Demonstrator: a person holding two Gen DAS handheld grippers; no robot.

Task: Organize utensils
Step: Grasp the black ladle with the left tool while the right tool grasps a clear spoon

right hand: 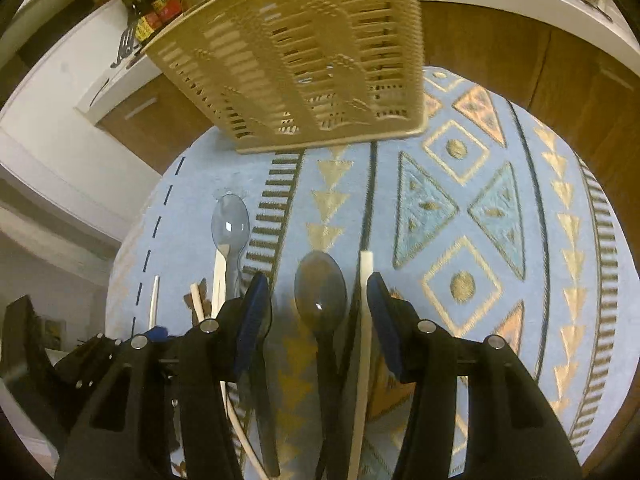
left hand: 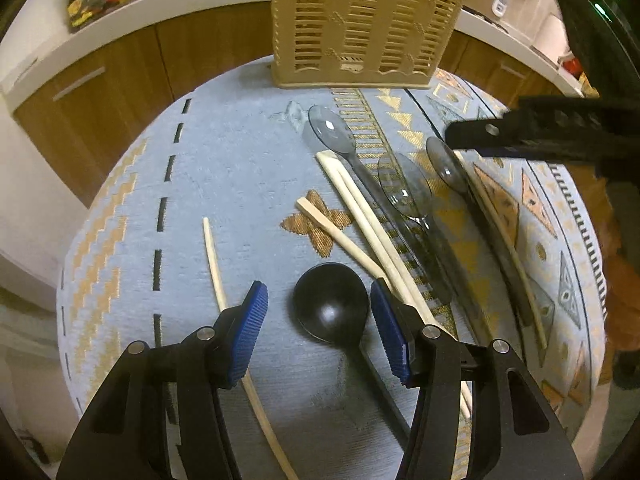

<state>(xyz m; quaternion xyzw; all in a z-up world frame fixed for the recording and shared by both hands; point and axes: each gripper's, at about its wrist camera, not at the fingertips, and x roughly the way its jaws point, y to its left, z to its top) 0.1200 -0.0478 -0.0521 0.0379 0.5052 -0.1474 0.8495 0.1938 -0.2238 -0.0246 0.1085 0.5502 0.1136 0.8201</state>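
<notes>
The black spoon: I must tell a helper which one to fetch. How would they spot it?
Start at the tan slotted basket on the blue patterned cloth. Come toward the near edge, past the chopsticks. The black spoon is solid and round-bowled, whereas the other spoons are see-through grey.

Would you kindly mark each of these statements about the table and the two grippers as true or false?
1. The beige slotted plastic utensil holder stands upright on the patterned blue tablecloth. True.
2. The black round-bowled spoon lies inside the holder. False: it lies on the cloth, between the open fingers of the left gripper.
3. The right gripper is clamped on a fork. False: it is open, and a smoky translucent plastic spoon lies below the gap between its fingers.
4. Several pale wooden chopsticks lie loose on the cloth. True.
5. The clear plastic spoon lies nearer the holder than the black one. True.
</notes>
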